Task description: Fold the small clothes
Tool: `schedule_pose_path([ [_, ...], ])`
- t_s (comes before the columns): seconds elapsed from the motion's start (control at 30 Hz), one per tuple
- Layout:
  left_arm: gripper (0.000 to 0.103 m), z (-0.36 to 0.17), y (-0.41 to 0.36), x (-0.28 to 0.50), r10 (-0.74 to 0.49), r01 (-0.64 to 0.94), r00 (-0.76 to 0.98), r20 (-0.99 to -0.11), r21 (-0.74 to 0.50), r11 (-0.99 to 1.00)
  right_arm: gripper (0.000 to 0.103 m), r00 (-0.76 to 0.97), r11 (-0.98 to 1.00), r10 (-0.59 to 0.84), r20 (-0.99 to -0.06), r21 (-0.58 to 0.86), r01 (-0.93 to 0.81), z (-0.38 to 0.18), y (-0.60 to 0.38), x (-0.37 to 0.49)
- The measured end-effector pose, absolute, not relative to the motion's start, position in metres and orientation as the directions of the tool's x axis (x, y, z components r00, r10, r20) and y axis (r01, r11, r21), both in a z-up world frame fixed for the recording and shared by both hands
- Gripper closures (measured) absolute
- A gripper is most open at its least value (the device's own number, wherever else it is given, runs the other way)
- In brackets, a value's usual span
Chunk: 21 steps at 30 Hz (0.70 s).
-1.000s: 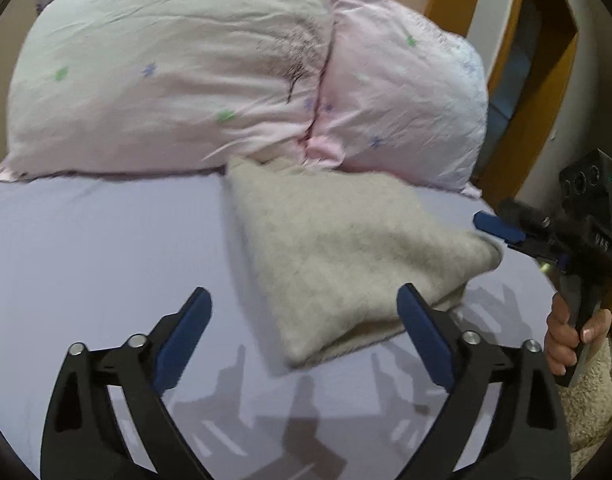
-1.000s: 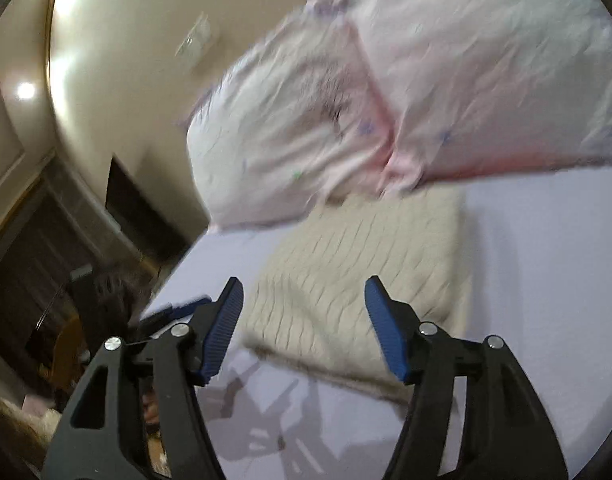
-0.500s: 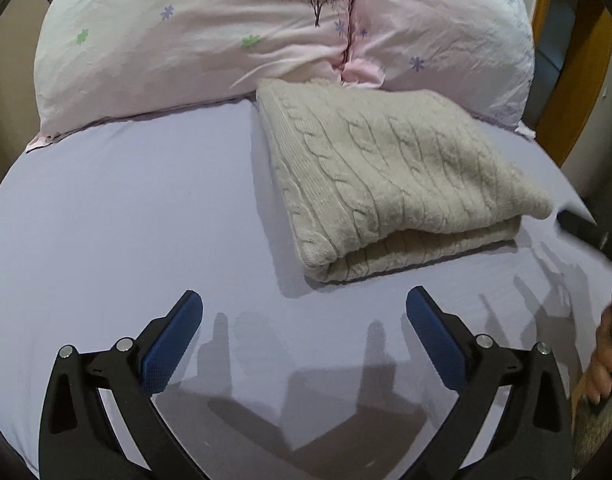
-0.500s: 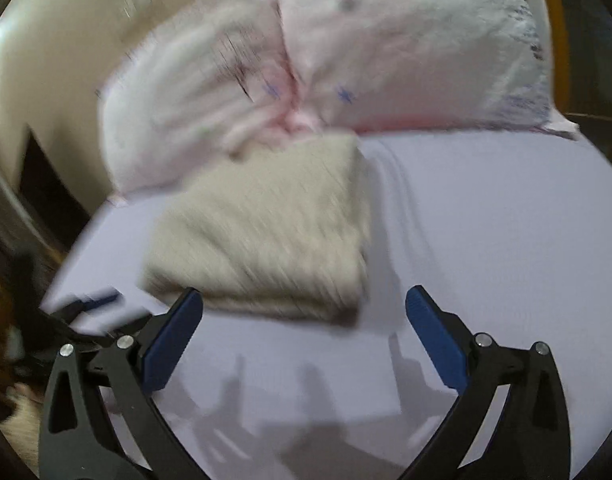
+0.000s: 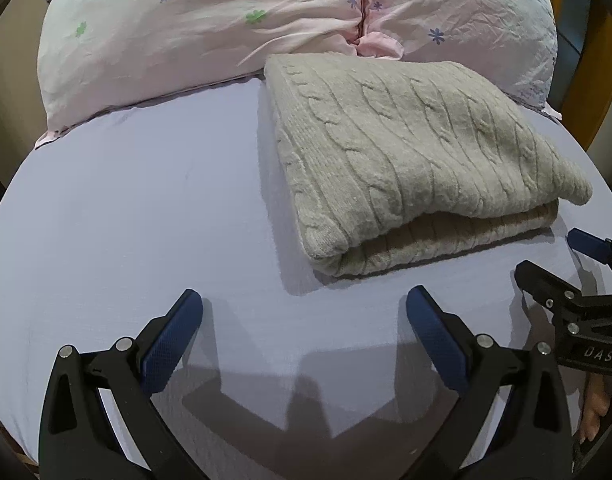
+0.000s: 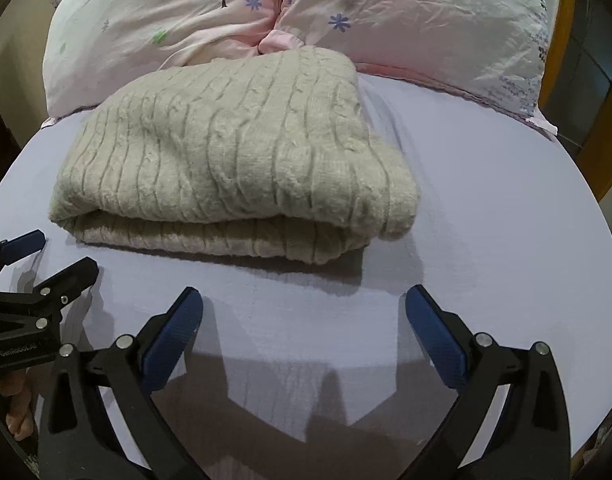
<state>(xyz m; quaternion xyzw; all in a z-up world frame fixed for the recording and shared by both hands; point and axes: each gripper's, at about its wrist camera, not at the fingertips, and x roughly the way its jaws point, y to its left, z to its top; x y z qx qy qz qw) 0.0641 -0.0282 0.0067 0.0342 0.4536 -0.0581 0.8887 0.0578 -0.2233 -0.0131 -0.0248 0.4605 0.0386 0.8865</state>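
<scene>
A beige cable-knit sweater lies folded into a thick rectangle on the lavender bed sheet, its far edge against the pillows. It also shows in the right wrist view. My left gripper is open and empty, held over bare sheet in front of the sweater's near left corner. My right gripper is open and empty, over bare sheet in front of the sweater's near right corner. Each gripper shows at the edge of the other's view: the right one, the left one.
Two pink floral pillows lean across the head of the bed, also in the right wrist view. An orange wooden frame stands at the right. The sheet's rounded near edge drops off just behind the grippers.
Both grippers have drawn back from the sweater and swung to face it squarely from the near side. The right gripper's jaws opened wider. The sweater has stayed folded in place.
</scene>
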Motion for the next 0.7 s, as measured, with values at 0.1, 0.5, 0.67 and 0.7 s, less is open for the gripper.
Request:
schedule_pose_path([
  [0.1, 0.001, 0.0065, -0.0279, 0.0640, -0.069, 0.133, 0.586, -0.807, 0.011, 0.991, 0.002, 0.573, 0.996, 0.048, -0.818, -0.007, -0.093, -0.0133, -0.2252, 0.0597],
  [0.5, 0.001, 0.0067, -0.0280, 0.0636, -0.069, 0.132, 0.588, -0.806, 0.011, 0.991, 0.002, 0.573, 0.996, 0.045, -0.818, -0.008, -0.090, -0.0134, -0.2235, 0.0590],
  [0.67, 0.001, 0.0067, -0.0283, 0.0635, -0.069, 0.132, 0.588, -0.806, 0.011, 0.991, 0.002, 0.573, 0.996, 0.045, -0.818, -0.008, -0.089, -0.0135, -0.2235, 0.0590],
  [0.7, 0.001, 0.0067, -0.0283, 0.0635, -0.069, 0.132, 0.588, -0.806, 0.011, 0.991, 0.002, 0.573, 0.996, 0.045, -0.818, -0.008, -0.089, -0.0135, -0.2234, 0.0590],
])
